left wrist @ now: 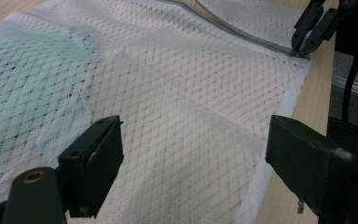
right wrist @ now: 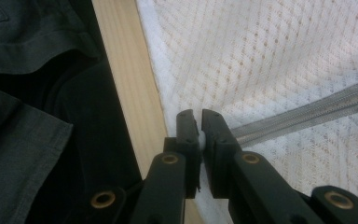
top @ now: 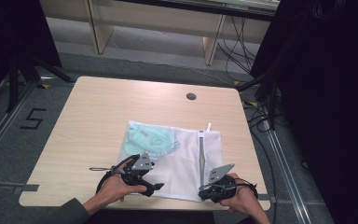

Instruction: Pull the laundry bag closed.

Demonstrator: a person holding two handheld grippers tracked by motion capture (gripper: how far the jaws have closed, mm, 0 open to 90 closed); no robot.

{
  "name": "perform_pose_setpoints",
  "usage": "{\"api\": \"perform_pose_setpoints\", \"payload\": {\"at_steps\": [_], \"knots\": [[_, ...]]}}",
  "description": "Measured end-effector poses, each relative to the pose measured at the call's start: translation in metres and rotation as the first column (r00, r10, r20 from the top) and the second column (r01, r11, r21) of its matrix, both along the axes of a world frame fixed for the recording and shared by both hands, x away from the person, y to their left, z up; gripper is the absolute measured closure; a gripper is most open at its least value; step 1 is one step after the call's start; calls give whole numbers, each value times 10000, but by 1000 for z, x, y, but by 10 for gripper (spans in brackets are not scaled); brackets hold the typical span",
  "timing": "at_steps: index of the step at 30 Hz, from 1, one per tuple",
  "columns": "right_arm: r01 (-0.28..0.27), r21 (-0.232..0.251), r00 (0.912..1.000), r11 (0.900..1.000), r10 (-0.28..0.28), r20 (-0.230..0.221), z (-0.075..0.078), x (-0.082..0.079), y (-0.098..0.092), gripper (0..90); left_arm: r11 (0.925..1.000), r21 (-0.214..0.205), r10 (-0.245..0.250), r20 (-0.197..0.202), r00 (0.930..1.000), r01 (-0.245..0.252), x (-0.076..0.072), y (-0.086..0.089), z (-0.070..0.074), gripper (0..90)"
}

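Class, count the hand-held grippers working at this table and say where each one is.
2. The left hand-held gripper hovers over the mesh bag's near-left part; the right hand-held gripper pinches its zipper end.

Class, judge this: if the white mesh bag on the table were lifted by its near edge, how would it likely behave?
The mesh bag would probably sag: it lies flat, thin and creased. It looks light, though the green item inside may slide. The right gripper, shut on its edge by the zip, would likely raise just that corner.
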State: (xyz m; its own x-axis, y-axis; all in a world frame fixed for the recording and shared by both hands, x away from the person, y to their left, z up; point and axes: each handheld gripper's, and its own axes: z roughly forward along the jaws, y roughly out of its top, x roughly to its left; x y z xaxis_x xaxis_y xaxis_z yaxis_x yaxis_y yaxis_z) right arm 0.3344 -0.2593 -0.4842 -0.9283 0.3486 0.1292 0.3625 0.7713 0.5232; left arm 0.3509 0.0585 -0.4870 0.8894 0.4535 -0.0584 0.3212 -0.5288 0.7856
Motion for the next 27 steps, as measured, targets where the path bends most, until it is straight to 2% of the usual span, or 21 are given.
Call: {"api": "perform_pose_setpoints", "payload": {"at_steps": [4,5,6,8,9,10,12,15,16,17,18,20,23,26,27], "knots": [[129,-6,9998,9999,-129,-120,-1,0,-2,847,10000,-49,63,46,10000,-63,-1,0,0,184],[125,46,9998,9999,-124,-162,-1,0,-2,848,10000,-34,57,-109,9999,-57,0,0,0,184],[83,-42,9999,10000,-83,-148,-1,0,-3,851,9998,-147,139,-32,9999,-140,-1,-1,-1,184],[75,-64,9998,10000,-77,-165,-1,0,-3,854,10000,-5,1,-115,9999,-1,0,0,0,184],[-77,-43,10000,10000,77,-51,-1,1,-4,855,9999,-114,65,15,10000,-65,-1,-1,-1,184],[-184,3,9998,9998,184,0,-2,2,-3,857,9999,-121,74,-15,10000,-74,-1,-1,-1,185],[54,-150,9999,9999,-55,-108,0,-1,-3,859,9997,-181,149,-126,9998,-151,-2,-2,-1,185],[78,-92,9997,9999,-80,-225,1,0,-4,859,9998,-162,148,-122,9998,-150,-2,-1,-1,185],[163,-61,9997,9998,-164,-179,0,0,-5,862,9999,-151,45,-79,10000,-46,-1,-1,0,185],[220,42,9994,9997,-219,-263,0,1,-5,859,10000,36,-87,-45,10000,87,0,0,0,185],[276,53,9994,9996,-275,-219,1,1,-6,858,10000,-70,55,53,10000,-55,0,0,-1,185],[268,22,9995,9996,-267,-194,2,1,-8,861,10000,-9,27,-146,9999,-27,0,0,0,185],[284,41,9994,9996,-283,-190,2,1,-8,863,9996,-219,153,-118,9998,-156,-1,-1,-2,185],[219,-81,9996,9997,-221,-194,3,0,-8,865,9996,-253,148,-126,9998,-151,-1,-2,-2,186],[235,-84,9996,9997,-236,-138,3,0,-7,865,9999,-116,30,-23,10000,-31,0,-1,-1,187]]}}
